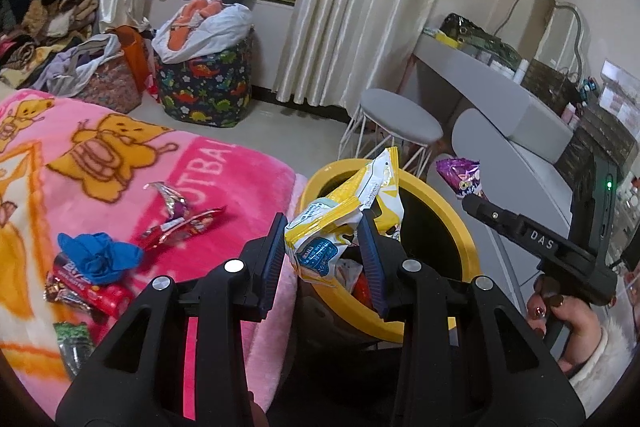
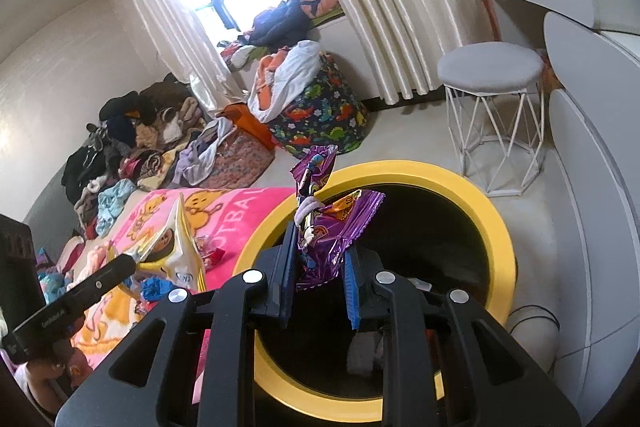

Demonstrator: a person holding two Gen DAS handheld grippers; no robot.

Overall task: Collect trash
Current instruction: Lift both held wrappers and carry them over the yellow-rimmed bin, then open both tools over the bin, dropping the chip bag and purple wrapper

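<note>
My left gripper (image 1: 322,247) is shut on a yellow and white snack bag (image 1: 348,203), held over the near rim of the yellow-rimmed black bin (image 1: 452,219). My right gripper (image 2: 316,259) is shut on a crumpled purple wrapper (image 2: 340,223) above the same bin (image 2: 496,223). In the left wrist view the right gripper's body (image 1: 532,239) shows at the right, with the purple wrapper (image 1: 462,177) at its tip. Red wrappers (image 1: 180,227), a blue scrap (image 1: 100,255) and a green packet (image 1: 72,343) lie on the pink blanket (image 1: 224,183).
A grey stool on white wire legs (image 2: 490,67) stands behind the bin, beside a white curved dresser (image 2: 592,163). A dinosaur-print hamper (image 1: 204,87) and piles of clothes (image 1: 48,27) sit on the floor by the curtains (image 1: 360,7).
</note>
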